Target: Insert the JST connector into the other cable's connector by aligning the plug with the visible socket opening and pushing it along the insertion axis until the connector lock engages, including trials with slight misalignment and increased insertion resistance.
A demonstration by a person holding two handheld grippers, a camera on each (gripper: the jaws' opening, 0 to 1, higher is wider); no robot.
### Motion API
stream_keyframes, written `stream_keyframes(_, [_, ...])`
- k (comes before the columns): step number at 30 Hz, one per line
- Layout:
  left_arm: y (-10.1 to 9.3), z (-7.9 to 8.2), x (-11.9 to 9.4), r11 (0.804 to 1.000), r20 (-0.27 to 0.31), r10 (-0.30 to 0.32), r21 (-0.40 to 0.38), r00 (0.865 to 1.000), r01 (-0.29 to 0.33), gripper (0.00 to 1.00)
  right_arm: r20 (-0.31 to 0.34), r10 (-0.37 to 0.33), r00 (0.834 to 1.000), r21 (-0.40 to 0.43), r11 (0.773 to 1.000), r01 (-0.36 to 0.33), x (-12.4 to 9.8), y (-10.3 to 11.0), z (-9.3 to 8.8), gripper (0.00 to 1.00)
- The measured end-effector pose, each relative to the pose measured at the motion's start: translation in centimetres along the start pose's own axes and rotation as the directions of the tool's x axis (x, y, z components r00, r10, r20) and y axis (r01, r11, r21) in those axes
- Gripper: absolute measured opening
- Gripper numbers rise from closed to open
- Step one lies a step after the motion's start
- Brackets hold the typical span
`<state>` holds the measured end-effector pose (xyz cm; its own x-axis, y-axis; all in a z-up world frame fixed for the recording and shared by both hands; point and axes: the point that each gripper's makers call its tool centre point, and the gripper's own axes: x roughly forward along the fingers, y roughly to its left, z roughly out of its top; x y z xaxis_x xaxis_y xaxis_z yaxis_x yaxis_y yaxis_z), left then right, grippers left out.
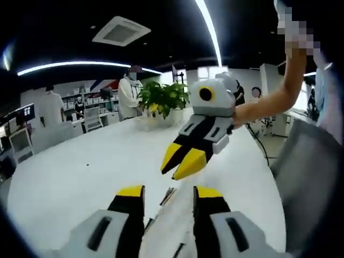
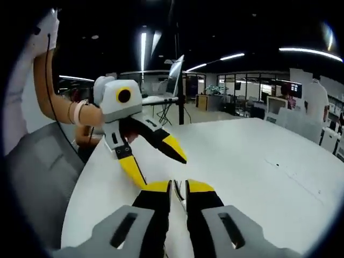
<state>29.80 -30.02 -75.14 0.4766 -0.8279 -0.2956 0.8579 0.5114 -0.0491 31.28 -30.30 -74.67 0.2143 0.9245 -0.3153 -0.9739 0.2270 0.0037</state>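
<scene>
left gripper jaws apart, over thin cable | right gripper nearly closed; whether clamped, can't tell | worktop; mating not begun, by my read

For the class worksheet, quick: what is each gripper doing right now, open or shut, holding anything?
Left gripper: open, jaws apart, gripping nothing; a cable lies between them.
Right gripper: nearly shut on a thin cable.

Left tool low over the white desk, jaws apart, thin cable between the tips. Right tool comes in from the right, above the desk, jaws nearly closed.
</scene>
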Motion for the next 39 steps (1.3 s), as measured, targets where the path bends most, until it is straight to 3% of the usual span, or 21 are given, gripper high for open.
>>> stream_keyframes(1, [-0.2,-0.1,-0.1,1.000,-0.002,-0.003,-0.010,1.000,0.003,0.15,-0.006,0.001,1.000,-0.007,1.000,-0.001,-0.1,0.2,0.0,0.08])
stream_keyframes(4, [-0.3,-1.2,-0.6,0.997,-0.063,0.047,0.061,0.997,-0.043,0.19,-0.034,0.008,0.999,-0.030,1.000,-0.009,-0.6,1.3,-0.2,0.07])
stream_keyframes(6, [-1.4,-2.3,-0.7,1.000,-0.117,0.005,0.031,0.993,-0.001,0.20,-0.052,0.007,0.999,-0.028,1.000,-0.008,-0.8,1.7,-0.7,0.11])
stream_keyframes(9, [-1.9,-2.6,-0.8,0.997,-0.122,0.014,0.082,0.992,-0.004,0.21,-0.074,0.026,0.997,-0.035,0.999,-0.028,-1.0,2.4,-1.4,0.10])
stream_keyframes(13, [-1.9,-3.6,-1.0,0.996,-0.157,0.036,0.085,0.987,-0.023,0.24,-0.109,0.024,0.994,-0.056,0.998,-0.030,-1.2,2.8,-2.6,0.15])
stream_keyframes(15, [-1.2,-4.2,-1.4,0.986,-0.192,0.088,0.157,0.977,-0.058,0.25,-0.114,0.033,0.993,-0.048,0.998,-0.038,-1.2,3.0,-2.9,0.17])
stream_keyframes(24, [-1.1,-5.5,-1.9,0.964,-0.275,0.081,0.265,0.958,-0.005,0.24,-0.195,0.085,0.977,-0.088,0.991,-0.104,-1.1,3.6,-5.4,0.17])
stream_keyframes(32, [-1.5,-6.9,-1.4,0.965,-0.320,0.024,0.254,0.947,0.061,0.23,-0.238,0.117,0.964,-0.091,0.986,-0.142,-0.5,3.4,-7.1,0.13])
stream_keyframes(39, [-1.3,-7.8,-1.1,0.978,-0.317,-0.004,0.198,0.949,0.070,0.21,-0.254,0.141,0.957,-0.074,0.984,-0.164,-0.1,3.6,-8.2,0.12])
